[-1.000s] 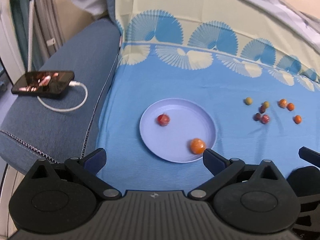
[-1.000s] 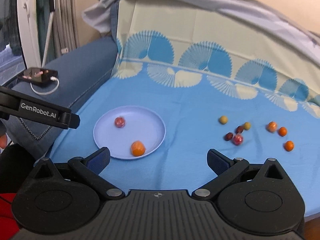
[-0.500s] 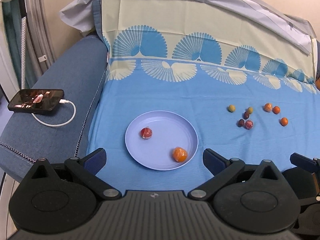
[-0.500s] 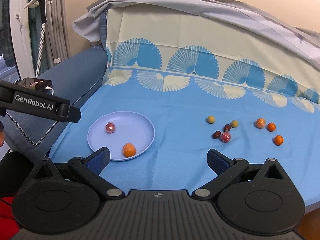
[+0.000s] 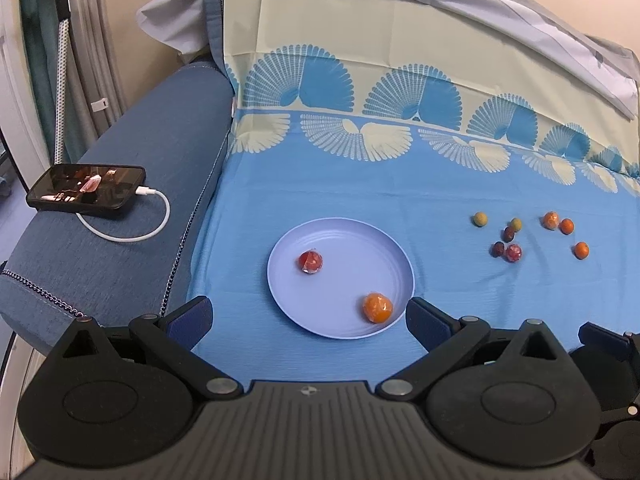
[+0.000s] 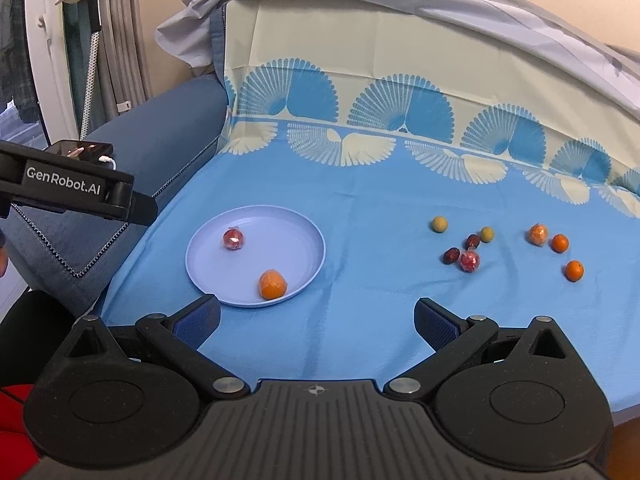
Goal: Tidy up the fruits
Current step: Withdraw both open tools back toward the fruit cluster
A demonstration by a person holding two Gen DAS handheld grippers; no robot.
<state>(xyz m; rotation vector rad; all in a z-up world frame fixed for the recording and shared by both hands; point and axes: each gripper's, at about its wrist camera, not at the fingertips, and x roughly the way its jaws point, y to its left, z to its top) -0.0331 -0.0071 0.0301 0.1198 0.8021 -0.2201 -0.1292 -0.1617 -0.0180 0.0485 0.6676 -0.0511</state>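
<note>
left wrist view: the left gripper [image 5: 308, 318] sat low at 6 o'clock, level, its jaws wide apart and holding nothing, pointing toward 12 across the cloth [image 5: 360, 196]. the plate [image 5: 280, 280] lay flat just ahead of the fingertips, its near rim between them. on it were two fruits: a red one [image 5: 310, 261] at the plate's 10 o'clock and an orange one [image 5: 377, 307] at its 5 o'clock, well apart. all the fruits were round, with no long axis to tell. toward 3 o'clock of the plate lay eight loose fruits [image 5: 513, 252]: two green, two dark, one red and three orange. part of the right gripper [image 5: 608, 344] showed at 4 o'clock of the frame. one phone [image 5: 86, 187] with a white cable [image 5: 132, 236] lay on the sofa arm [image 5: 132, 148] at 9 o'clock.

right wrist view: the right gripper [image 6: 316, 320] also sat level at 6 o'clock, jaws spread wide and empty, aimed toward 12. the plate [image 6: 208, 240] lay at 11 o'clock of the fingertips, with the red fruit [image 6: 234, 239] and the orange fruit [image 6: 272, 284] on it. the same eight loose fruits [image 6: 470, 261] lay at 1 o'clock on the cloth [image 6: 360, 184], the three orange ones farthest right. a finger of the left gripper [image 6: 72, 192] reached in from 9 o'clock, above the sofa arm [image 6: 160, 128], with the phone [image 6: 84, 147] just behind it.
</note>
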